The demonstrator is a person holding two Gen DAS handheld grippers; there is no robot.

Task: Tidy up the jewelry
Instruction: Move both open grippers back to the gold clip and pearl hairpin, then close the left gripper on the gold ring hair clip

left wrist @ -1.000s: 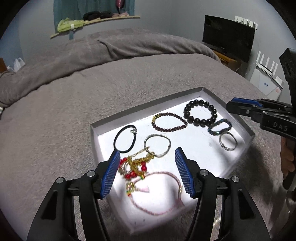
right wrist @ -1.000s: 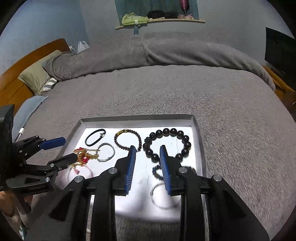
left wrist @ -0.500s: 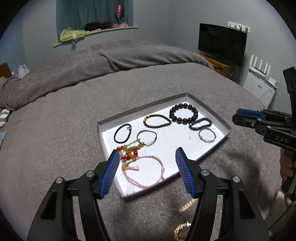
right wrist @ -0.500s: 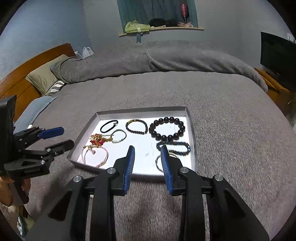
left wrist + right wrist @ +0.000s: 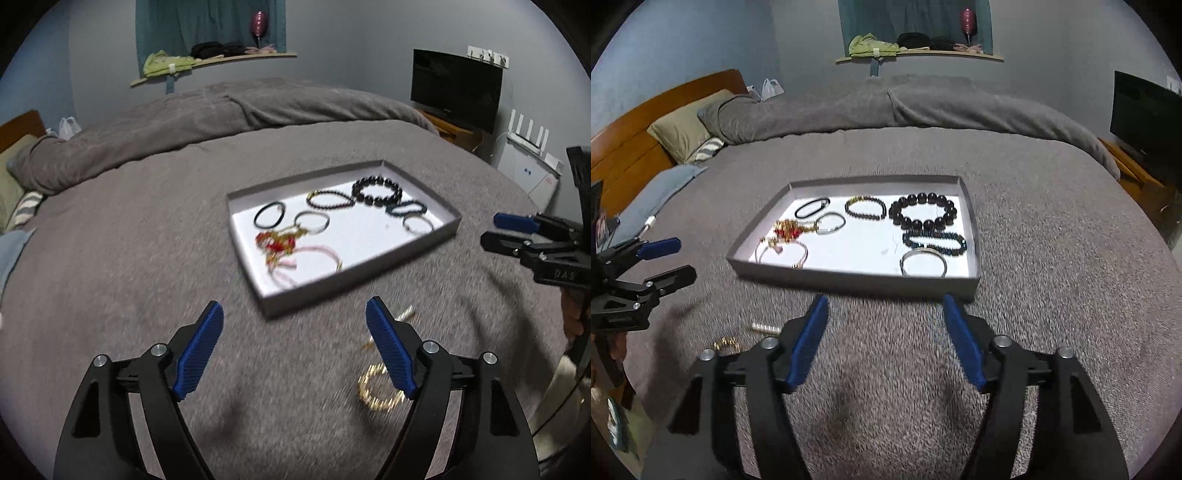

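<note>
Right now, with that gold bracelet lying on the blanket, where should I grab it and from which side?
Take the gold bracelet across its left rim, coming down from above with the left hand-held gripper. It seems to lie flat as an open ring, so one pad can go inside and one outside.

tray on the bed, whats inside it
In the tray: eight bracelets, among them a big black bead one, a silver bangle and a tangled red-gold piece. Nothing is covering them.

tray: grey, on bed | bracelets: flat inside | gold bracelet: outside, on blanket
</note>
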